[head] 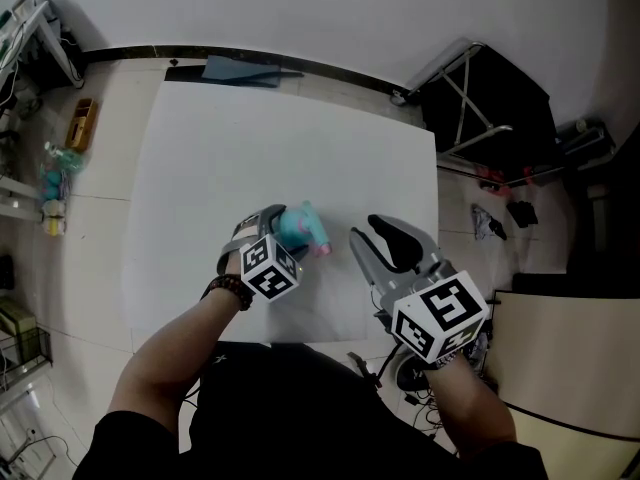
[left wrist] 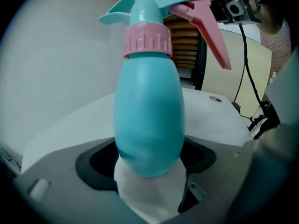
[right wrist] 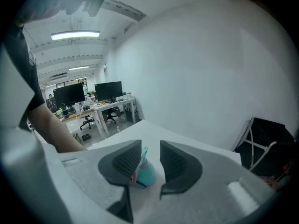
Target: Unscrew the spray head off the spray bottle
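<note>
Bottle clasped, head untouched
Left gripper (head: 282, 230) holds spray bottle (left wrist: 149, 120), jaws wide; right gripper (right wrist: 150, 162) narrow, empty. Twisting spray head (left wrist: 154, 6) may spin the round body.

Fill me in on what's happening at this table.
A person works over a white table with a gripper in each hand. The left gripper has its jaws wide around the teal spray bottle; a firm grip isn't clear. The right gripper hovers beside it, jaws apart and empty. The spray head sits on the bottle.
</note>
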`<state>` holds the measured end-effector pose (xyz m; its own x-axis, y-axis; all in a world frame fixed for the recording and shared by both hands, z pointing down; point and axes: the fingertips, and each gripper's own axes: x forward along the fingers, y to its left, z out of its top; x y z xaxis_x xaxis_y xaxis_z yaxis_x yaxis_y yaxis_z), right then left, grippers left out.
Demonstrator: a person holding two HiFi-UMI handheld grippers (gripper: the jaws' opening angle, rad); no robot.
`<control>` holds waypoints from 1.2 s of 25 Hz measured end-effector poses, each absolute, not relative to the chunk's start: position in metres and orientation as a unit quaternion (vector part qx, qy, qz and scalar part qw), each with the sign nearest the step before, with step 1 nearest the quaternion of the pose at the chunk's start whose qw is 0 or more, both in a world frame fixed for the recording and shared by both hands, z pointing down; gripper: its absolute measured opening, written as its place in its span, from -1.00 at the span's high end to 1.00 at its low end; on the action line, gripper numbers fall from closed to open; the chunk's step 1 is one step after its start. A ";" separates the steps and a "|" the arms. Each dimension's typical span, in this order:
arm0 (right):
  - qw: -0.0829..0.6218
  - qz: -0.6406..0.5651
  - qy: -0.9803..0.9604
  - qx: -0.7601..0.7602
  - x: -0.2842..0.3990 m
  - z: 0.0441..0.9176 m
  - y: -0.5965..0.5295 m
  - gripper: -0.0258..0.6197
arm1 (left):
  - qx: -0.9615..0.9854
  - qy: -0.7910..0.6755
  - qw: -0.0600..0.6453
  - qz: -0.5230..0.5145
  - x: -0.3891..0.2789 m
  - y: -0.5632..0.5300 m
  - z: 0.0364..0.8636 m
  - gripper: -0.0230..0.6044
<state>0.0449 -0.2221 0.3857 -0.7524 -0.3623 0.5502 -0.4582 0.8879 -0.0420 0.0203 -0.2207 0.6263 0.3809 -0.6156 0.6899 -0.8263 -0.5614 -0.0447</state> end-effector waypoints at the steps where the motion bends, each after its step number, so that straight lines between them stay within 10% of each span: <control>1: 0.275 0.092 -0.932 0.216 0.044 0.385 -0.221 0.58 | 0.813 -0.440 0.152 0.348 0.018 -0.220 0.626 -0.44; 13: 0.338 0.178 -0.914 0.140 0.042 0.416 -0.202 0.21 | 0.732 -0.413 0.031 0.541 -0.024 -0.204 0.598 -0.40; 30: 0.391 0.242 -0.881 0.114 0.028 0.464 -0.178 0.36 | 0.667 -0.372 -0.053 0.644 -0.028 -0.183 0.556 -0.40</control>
